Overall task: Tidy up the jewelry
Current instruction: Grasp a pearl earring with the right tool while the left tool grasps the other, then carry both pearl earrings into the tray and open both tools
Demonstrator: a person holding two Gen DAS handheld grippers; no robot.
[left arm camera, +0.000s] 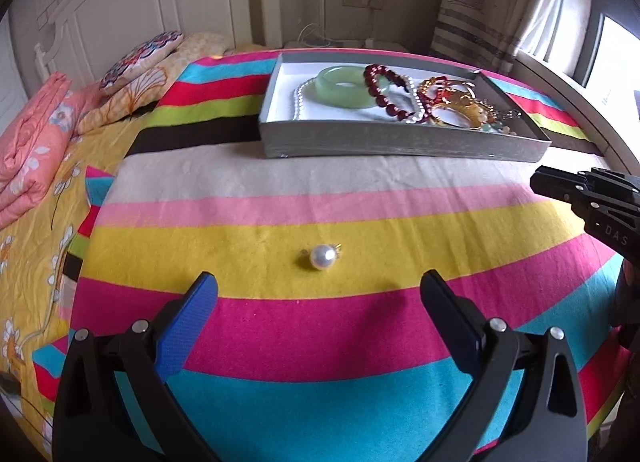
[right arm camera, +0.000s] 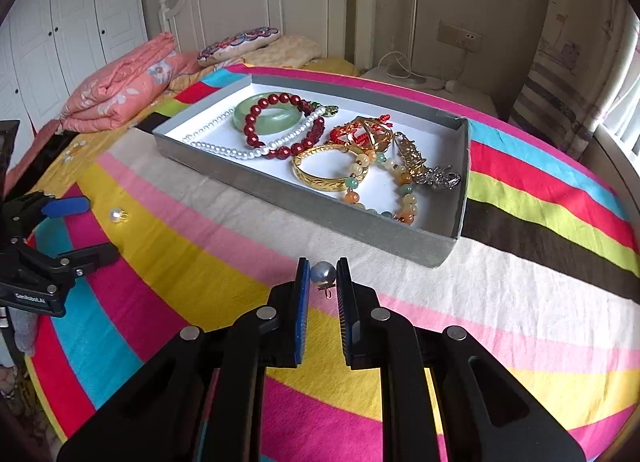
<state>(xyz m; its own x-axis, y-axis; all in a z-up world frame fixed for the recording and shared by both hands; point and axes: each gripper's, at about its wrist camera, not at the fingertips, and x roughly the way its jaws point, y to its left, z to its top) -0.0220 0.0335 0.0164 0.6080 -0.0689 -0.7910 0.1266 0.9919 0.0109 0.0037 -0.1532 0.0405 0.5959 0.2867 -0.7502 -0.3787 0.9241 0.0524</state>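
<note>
**A:** Which relation governs the coming move?

**B:** In the right wrist view, the right gripper (right arm camera: 323,276) is drawn narrow, its blue pads pinching a grey pearl earring (right arm camera: 323,273) at lower centre of the frame. The grey tray (right arm camera: 320,205) lies directly above the pearl in the frame, that is, ahead along the fingers, its near wall just beyond the fingertips. The tray's long axis runs from upper left to lower right. In my judgement the move is a short carry forward over that wall.

**A:** And the other hand?

**B:** In the left wrist view, the left gripper (left arm camera: 319,294) stands wide and holds nothing. A white pearl earring (left arm camera: 322,257) rests on the yellow band of the striped blanket (left arm camera: 280,189), just ahead of the fingertips and centred between them. The left gripper is clearly the nearer to this one; the right gripper shows only at the right edge of that frame.

**A:** Contents of the tray?

**B:** A green jade bangle (right arm camera: 266,117), a red bead bracelet (right arm camera: 280,129) lying across it, a white pearl strand (right arm camera: 224,149), a gold bangle (right arm camera: 320,173), a mixed stone bead bracelet (right arm camera: 400,197), a red-corded gold ornament (right arm camera: 364,131) and a silver piece (right arm camera: 438,177). The items overlap towards the right end; the left end is barer, probably the easier place to drop.
</note>
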